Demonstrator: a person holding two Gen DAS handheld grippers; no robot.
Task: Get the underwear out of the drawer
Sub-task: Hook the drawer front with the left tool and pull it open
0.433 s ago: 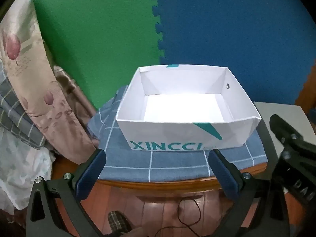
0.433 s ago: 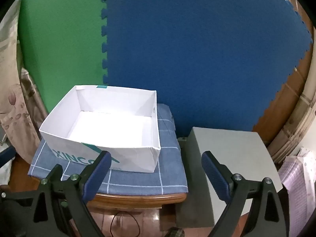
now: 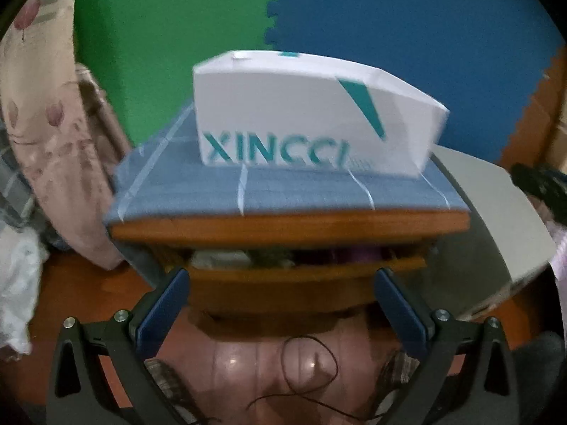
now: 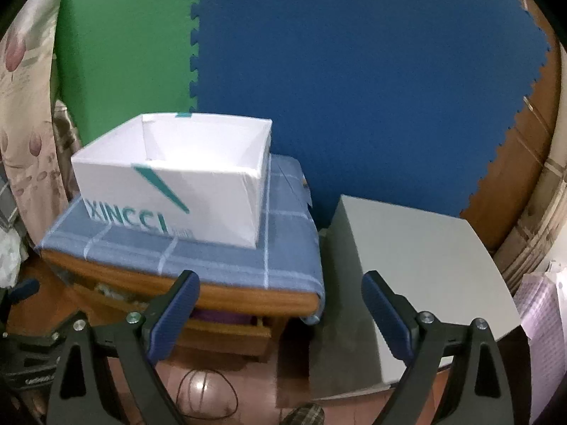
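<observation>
Left gripper point(image 3: 280, 301) spread wide, nothing between its blue ribbed pads; wooden drawer point(image 3: 283, 279) just ahead, ajar, crumpled underwear point(image 3: 226, 258) inside. Right gripper point(image 4: 280, 304) also spread, empty. White cardboard box point(image 3: 304, 120) above on checked cloth point(image 3: 283, 191).

Left gripper point(image 3: 281, 304), black two-finger frame with dark blue padded fingertips point(image 3: 163, 310), jaws spread wide, nothing between the pads. It tilts downward, both fingers reaching forward from the bottom edge of the left wrist view, roughly symmetric. View blurred.

Right gripper point(image 4: 280, 306), same black frame, same dark blue pads point(image 4: 175, 313), jaws also fully apart and empty. Fingers reach forward from the bottom edge of the right wrist view.

Part of the left gripper's black body shows at the far left of the right wrist view; the two grippers sit side by side, apart.
</observation>
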